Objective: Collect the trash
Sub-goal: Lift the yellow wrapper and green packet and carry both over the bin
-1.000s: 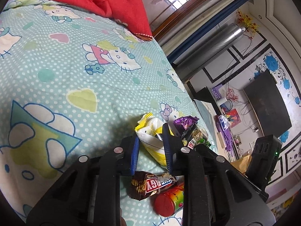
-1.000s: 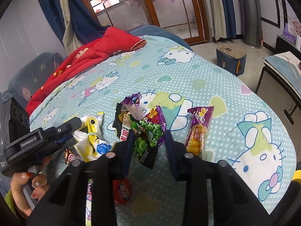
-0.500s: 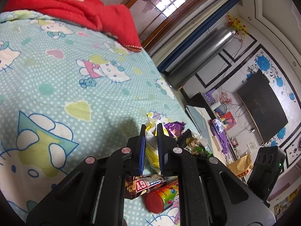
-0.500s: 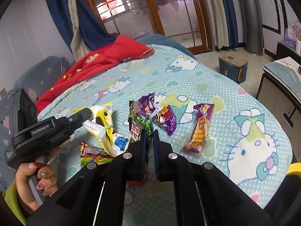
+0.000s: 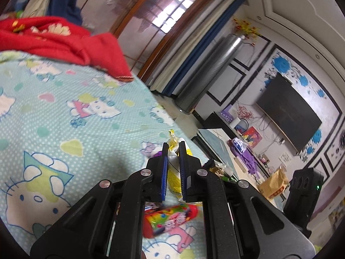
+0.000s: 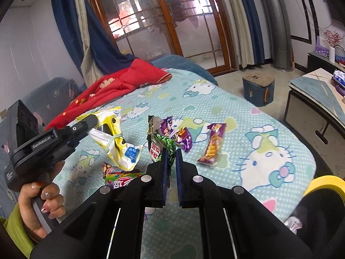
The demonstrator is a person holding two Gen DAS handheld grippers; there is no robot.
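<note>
My left gripper (image 5: 172,149) is shut on a yellow and white snack bag (image 5: 173,179) and holds it above the bed; the bag also shows in the right wrist view (image 6: 117,136), hanging from the left gripper (image 6: 92,118). My right gripper (image 6: 171,153) is shut on a green snack wrapper (image 6: 160,144), lifted off the sheet. On the Hello Kitty bedsheet (image 6: 248,133) lie a purple wrapper (image 6: 177,137), an orange-purple snack packet (image 6: 212,146), a brown candy wrapper (image 6: 111,169) and a red-capped candy tube (image 5: 170,217).
A red blanket (image 6: 120,86) lies at the bed's far end. A blue stool (image 6: 257,90) stands on the floor beyond the bed. A low table (image 6: 319,95) is at the right. A yellow-rimmed bin (image 6: 323,183) sits at the lower right.
Both grippers have closed, the left on the yellow bag and the right on the green wrapper, and both have risen from the bed with them.
</note>
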